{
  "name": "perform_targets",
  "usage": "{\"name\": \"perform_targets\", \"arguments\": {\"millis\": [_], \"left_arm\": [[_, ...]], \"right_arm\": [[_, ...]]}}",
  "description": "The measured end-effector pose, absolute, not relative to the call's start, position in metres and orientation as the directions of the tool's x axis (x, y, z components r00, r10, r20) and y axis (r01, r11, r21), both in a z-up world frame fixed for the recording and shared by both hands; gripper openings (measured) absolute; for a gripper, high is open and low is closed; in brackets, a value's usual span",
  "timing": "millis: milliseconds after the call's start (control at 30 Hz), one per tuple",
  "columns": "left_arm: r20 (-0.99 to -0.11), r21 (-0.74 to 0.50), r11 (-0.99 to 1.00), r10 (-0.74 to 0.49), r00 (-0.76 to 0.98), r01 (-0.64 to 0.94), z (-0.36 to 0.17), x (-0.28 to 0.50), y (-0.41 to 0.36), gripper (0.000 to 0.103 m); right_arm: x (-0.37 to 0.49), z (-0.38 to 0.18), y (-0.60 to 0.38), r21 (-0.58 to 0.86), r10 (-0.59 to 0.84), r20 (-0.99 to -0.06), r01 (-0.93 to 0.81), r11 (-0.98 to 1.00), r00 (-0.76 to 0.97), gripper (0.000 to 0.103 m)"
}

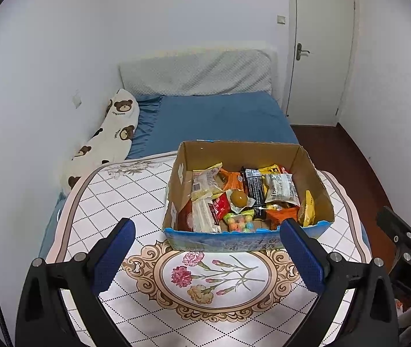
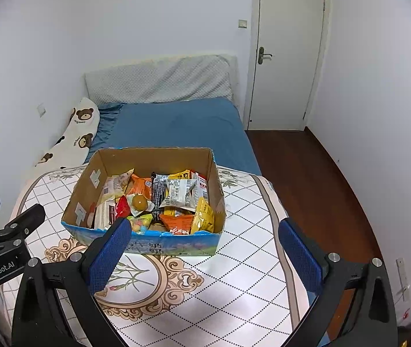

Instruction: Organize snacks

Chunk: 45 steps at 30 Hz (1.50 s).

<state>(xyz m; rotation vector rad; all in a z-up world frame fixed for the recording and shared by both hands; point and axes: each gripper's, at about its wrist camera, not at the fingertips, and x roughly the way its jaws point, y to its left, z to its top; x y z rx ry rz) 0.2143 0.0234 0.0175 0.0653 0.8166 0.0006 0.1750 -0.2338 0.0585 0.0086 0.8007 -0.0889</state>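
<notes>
An open cardboard box with a blue printed front stands on a white table with a floral pattern. Inside lie several snack packets: a black bar, a white bag, a yellow bag, an orange packet, a round brown sweet, coloured candies. My left gripper hangs open above the table, short of the box's front. My right gripper is also open, its left finger overlapping the box front.
Behind the table is a bed with a blue sheet, a grey headboard cushion and a bear-print pillow at the left wall. A closed white door and dark wood floor lie to the right.
</notes>
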Motion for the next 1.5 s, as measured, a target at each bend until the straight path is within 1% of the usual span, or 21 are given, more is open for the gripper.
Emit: {"name": "perform_targets", "arguments": {"millis": [1500], "left_arm": [[-0.724,0.068,0.996,0.016,0.690,0.049,0.020,0.200,0.017,0.103]], "right_arm": [[0.159,0.060,-0.244,-0.014,-0.080,-0.729,0.103,0.995,0.680,0.103]]}}
